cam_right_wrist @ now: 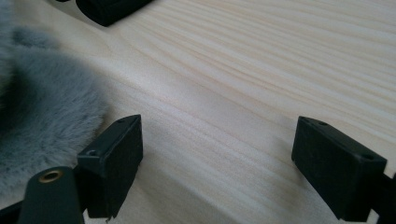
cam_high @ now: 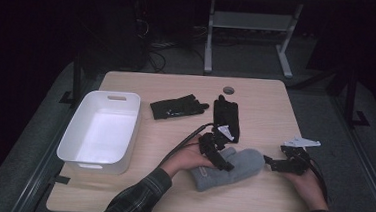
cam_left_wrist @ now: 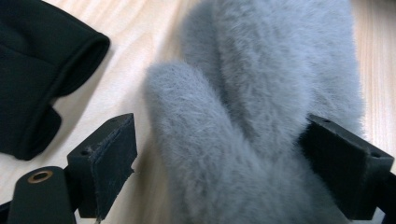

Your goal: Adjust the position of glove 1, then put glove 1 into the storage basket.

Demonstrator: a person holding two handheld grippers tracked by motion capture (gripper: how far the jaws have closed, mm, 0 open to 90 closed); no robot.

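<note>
We see a grey mitten [cam_high: 229, 166] of soft, fuzzy, long-piled fabric lying flat on the pale wooden worktop [cam_high: 266, 104], near the front edge and a little right of the middle, its rounded tip pointing toward two o'clock and its cuff toward seven o'clock. In the left gripper view the mitten's [cam_left_wrist: 261, 93] thumb lobe stands out as a separate rounded bulge in front of the broader body, and the pile looks dense and even, without pattern. The left gripper [cam_high: 220, 161] sits over the mitten's cuff half, its jaws spread wide to either side of the fabric; the pad at three o'clock in its own view lies against the fur, while the pad at nine o'clock stands clear of it, so we read no clamp on the mitten. The right gripper [cam_high: 272, 162] rests just off the mitten's tip at three o'clock, jaws held wide apart over bare wood with nothing between them. At twelve o'clock from the mitten lies a black glove [cam_high: 226, 116], and a second black glove [cam_high: 177, 108] lies at eleven o'clock. A white bin [cam_high: 71, 140] stands at nine o'clock, near the worktop's left edge.
</note>
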